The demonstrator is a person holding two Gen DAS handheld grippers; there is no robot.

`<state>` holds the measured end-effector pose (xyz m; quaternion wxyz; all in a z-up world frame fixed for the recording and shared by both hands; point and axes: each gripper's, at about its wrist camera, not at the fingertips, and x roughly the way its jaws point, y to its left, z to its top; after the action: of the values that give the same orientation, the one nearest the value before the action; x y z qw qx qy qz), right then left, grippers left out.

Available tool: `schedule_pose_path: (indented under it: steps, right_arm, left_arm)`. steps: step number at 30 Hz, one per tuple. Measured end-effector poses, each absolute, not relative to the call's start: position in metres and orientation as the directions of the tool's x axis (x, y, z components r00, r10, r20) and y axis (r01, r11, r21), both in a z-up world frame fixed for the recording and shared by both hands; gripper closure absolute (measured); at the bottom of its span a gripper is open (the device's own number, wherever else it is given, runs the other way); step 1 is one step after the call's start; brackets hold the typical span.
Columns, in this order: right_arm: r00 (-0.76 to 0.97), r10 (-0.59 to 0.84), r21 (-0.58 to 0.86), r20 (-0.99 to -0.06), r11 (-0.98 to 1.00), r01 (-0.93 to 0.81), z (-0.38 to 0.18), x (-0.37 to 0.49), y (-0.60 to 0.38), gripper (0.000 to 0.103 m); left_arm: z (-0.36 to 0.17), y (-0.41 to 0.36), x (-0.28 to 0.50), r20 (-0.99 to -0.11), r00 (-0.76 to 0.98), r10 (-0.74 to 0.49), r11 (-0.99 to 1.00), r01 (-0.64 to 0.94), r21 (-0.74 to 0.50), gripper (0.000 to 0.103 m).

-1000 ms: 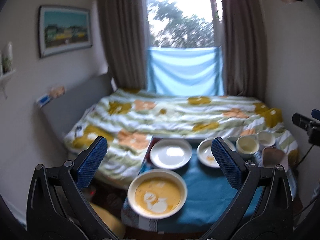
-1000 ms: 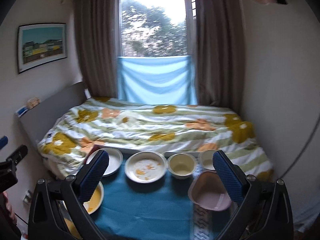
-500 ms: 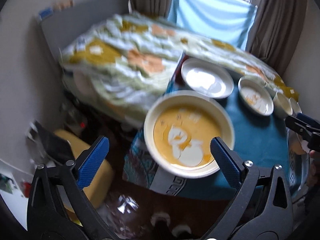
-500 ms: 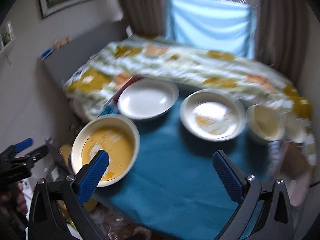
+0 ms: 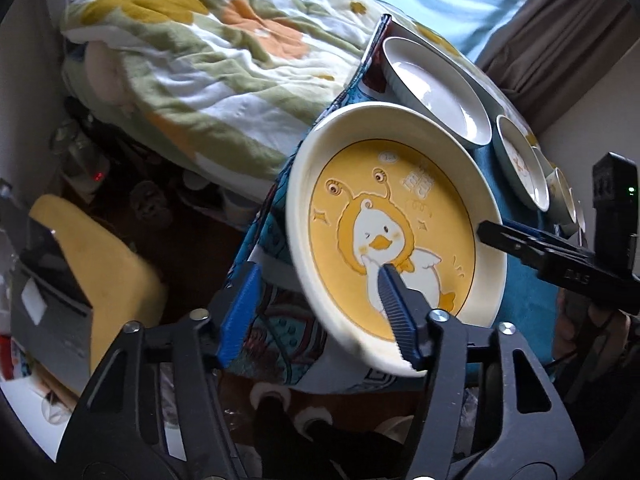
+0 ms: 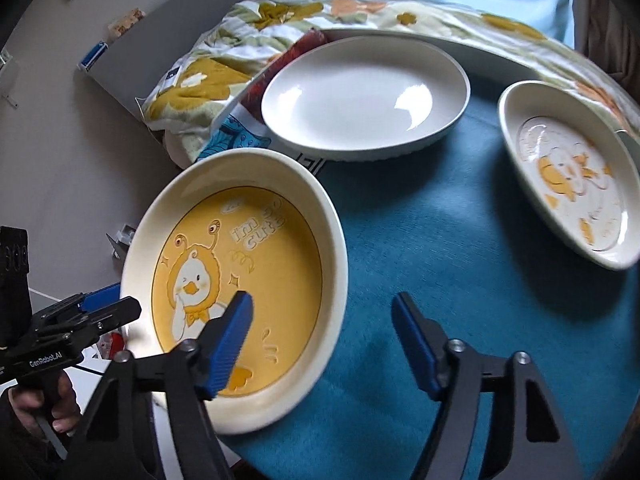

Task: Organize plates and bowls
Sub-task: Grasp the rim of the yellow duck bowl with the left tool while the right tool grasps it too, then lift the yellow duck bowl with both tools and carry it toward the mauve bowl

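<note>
— Two grippers, where are we? Left gripper (image 5: 316, 312) has just been closing, its fingers straddling the yellow duck plate (image 6: 240, 280) rim, not yet pinching.
— Right gripper (image 6: 320, 340) likewise, straddling its opposite rim. Right of that plate: white plate (image 6: 364, 92), then pale duck plate (image 6: 568, 172).

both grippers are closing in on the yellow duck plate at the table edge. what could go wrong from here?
1. The yellow duck plate sits at the table's near-left corner; an uneven pinch could tip it off the blue cloth.
2. Both the left gripper and the right gripper straddle its rim with jaws just narrowing, neither visibly pressing; mistimed closing could shove it.
3. The white plate sits close behind.
</note>
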<state>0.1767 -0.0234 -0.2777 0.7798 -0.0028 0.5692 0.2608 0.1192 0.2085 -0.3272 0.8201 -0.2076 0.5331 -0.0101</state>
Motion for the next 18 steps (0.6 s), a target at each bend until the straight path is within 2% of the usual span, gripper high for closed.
schedule_pose_path:
  steps: [4,6,7,9,11,18]
  right_arm:
    - [0.200,0.411,0.307,-0.889,0.862,-0.403,-0.285,0.184,-0.022,0.053]
    - [0.198,0.413,0.312,-0.889,0.862,-0.400,-0.290,0.187,-0.021,0.067]
    - [0.199,0.411,0.312,-0.890,0.865,-0.394,-0.291,0.187,-0.023,0.072]
    - [0.201,0.401,0.305,-0.894,0.872,-0.382,-0.293,0.188,-0.024,0.083]
    - [0.199,0.417,0.324,-0.887,0.869,-0.373,-0.293,0.189,-0.025,0.090]
    - [0.191,0.427,0.336,-0.884,0.864,-0.376,-0.293,0.190,-0.025,0.091]
  left_arm:
    - [-0.335,0.211,0.130,-0.873,0.409,-0.265,0.907,-0.201,-0.370,0.068]
    - [-0.341,0.212,0.134,-0.876,0.392,-0.282,0.901,-0.206,-0.382,0.084]
    - [-0.342,0.213,0.134,-0.877,0.389,-0.284,0.900,-0.208,-0.383,0.087]
    - [-0.343,0.215,0.135,-0.876,0.386,-0.289,0.896,-0.214,-0.389,0.089]
    - [-0.343,0.218,0.136,-0.874,0.384,-0.297,0.891,-0.217,-0.399,0.090]
    - [-0.336,0.208,0.137,-0.895,0.392,-0.213,0.939,-0.171,-0.299,0.089]
